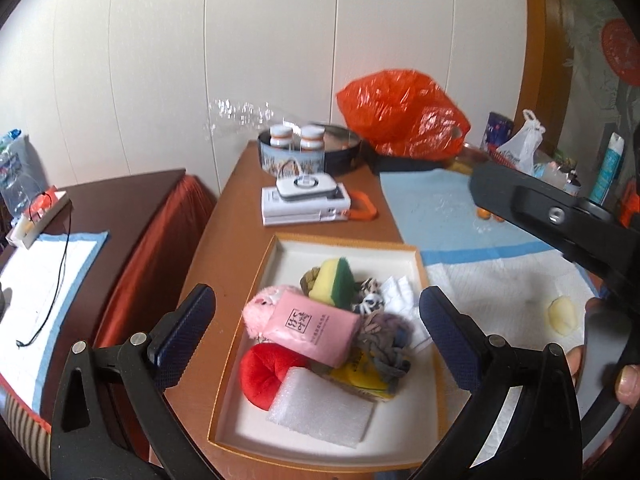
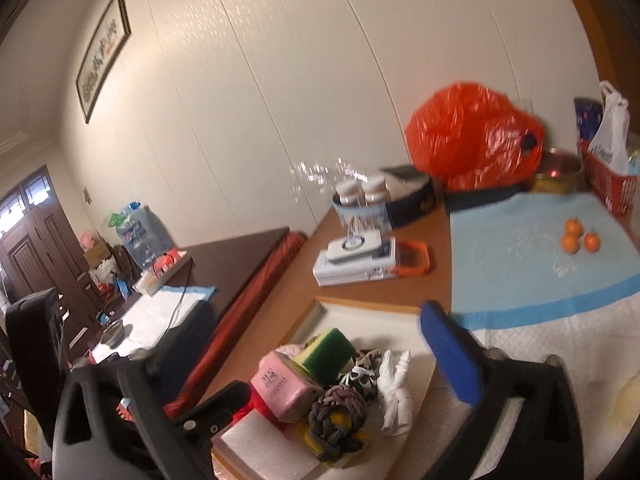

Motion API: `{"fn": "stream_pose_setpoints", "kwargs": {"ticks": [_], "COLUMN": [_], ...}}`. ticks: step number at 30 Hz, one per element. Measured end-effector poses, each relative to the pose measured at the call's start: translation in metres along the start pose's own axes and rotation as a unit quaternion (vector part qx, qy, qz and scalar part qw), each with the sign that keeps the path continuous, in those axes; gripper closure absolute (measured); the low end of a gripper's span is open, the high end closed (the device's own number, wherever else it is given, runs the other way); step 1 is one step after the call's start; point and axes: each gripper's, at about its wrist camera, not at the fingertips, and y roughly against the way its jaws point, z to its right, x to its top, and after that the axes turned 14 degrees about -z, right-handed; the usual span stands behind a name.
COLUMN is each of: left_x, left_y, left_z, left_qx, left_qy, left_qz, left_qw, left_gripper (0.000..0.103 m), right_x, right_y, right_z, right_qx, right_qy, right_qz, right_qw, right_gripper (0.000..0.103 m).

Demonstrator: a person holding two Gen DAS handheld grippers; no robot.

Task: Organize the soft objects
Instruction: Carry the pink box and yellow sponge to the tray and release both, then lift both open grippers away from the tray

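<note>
A shallow white box with an orange rim (image 1: 400, 258) (image 2: 404, 316) lies on the brown table and holds several soft things: a yellow-green sponge (image 1: 334, 282) (image 2: 326, 350), a pink tissue pack (image 1: 316, 328) (image 2: 280, 386), a red plush piece (image 1: 266, 374), a white foam block (image 1: 322, 414) (image 2: 264, 450), a knotted grey rope (image 2: 338, 416) and a white cloth (image 2: 394, 392). A pale yellow soft lump (image 1: 562, 314) lies on the white pad to the right. My left gripper (image 1: 316, 320) is open and empty above the box. My right gripper (image 2: 316, 354) is open and empty over the box.
Behind the box lie stacked white cases with an orange handle (image 1: 306, 200) (image 2: 360, 260), a round tin with jars (image 1: 292, 148), and an orange plastic bag (image 1: 400, 114) (image 2: 472, 140). Small oranges (image 2: 576, 236) sit on the blue pad. A red basket (image 2: 610, 182) stands far right.
</note>
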Motion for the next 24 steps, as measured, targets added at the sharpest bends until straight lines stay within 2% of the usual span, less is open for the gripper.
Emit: {"fn": "stream_pose_setpoints", "kwargs": {"ticks": [7, 13, 16, 21, 24], "left_x": [-0.003, -0.005, -0.001, 0.004, 0.005], "left_y": [0.031, 0.053, 0.065, 0.083, 0.079], "left_z": [0.014, 0.022, 0.022, 0.039, 0.059], "left_qx": [-0.011, -0.025, -0.042, -0.041, -0.047], "left_qy": [-0.004, 0.0, 0.017, 0.023, 0.014], "left_qz": [0.028, 0.05, 0.063, 0.094, 0.087], "left_qw": [0.9995, 0.9984, 0.997, 0.9944, 0.995], "left_gripper": [0.0, 0.0, 0.0, 0.0, 0.0], "right_x": [-0.006, -0.013, -0.016, -0.025, -0.028], "right_y": [0.051, 0.103, 0.113, 0.132, 0.142], "right_z": [-0.013, -0.012, -0.003, 0.025, 0.045], "right_qx": [-0.015, -0.052, -0.064, -0.1, -0.112], "right_qy": [0.024, 0.047, 0.05, -0.007, -0.031], "right_qz": [0.07, 0.153, 0.144, 0.14, 0.127], "right_qw": [0.997, 0.986, 0.986, 0.985, 0.985], "right_gripper": [0.0, 0.0, 0.0, 0.0, 0.0]}}
